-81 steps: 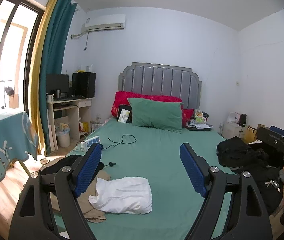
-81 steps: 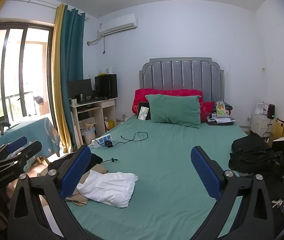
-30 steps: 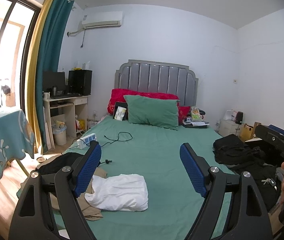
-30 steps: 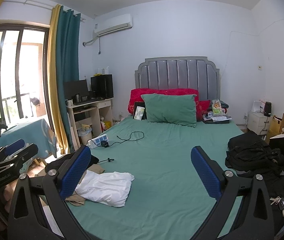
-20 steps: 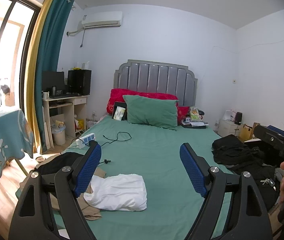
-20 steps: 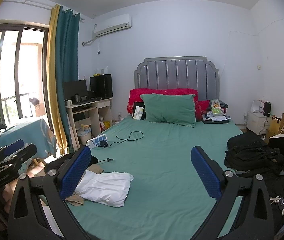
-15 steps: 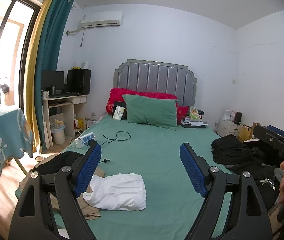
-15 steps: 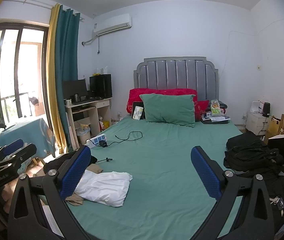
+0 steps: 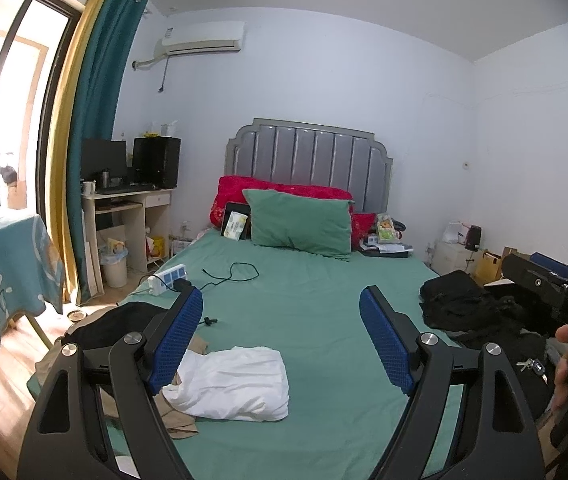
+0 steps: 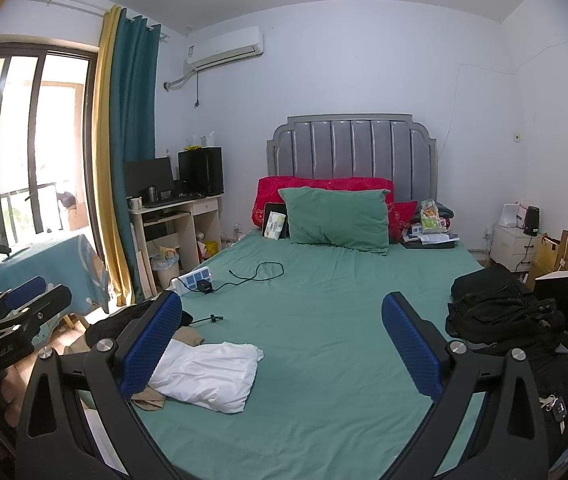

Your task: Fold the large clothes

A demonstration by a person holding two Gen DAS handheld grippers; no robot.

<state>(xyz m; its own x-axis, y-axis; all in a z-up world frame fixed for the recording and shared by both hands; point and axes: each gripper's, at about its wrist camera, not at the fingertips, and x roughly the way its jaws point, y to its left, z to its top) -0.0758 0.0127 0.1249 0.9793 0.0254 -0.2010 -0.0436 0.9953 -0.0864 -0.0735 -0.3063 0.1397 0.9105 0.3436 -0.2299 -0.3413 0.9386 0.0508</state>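
A crumpled white garment [image 9: 232, 380] lies at the near left of the green bed [image 9: 316, 312], over a tan garment [image 9: 178, 412], with a black garment [image 9: 120, 322] behind it. It also shows in the right wrist view [image 10: 208, 374]. A pile of black clothes [image 9: 468, 308] sits at the bed's right edge, also in the right wrist view [image 10: 504, 312]. My left gripper [image 9: 282, 340] is open and empty, held above the bed's foot. My right gripper [image 10: 282, 344] is open and empty beside it.
A power strip [image 10: 196, 278] with a black cable [image 10: 260, 272] lies on the bed's left side. A green pillow [image 10: 336, 220] and red pillows lean on the headboard. A desk [image 10: 176, 232] stands at the left, a nightstand [image 10: 514, 244] at the right. Keys [image 10: 556, 404] lie at the near right.
Both views have drifted slightly, so the bed and clothes sit a touch lower and farther left. Both grippers stay open and empty.
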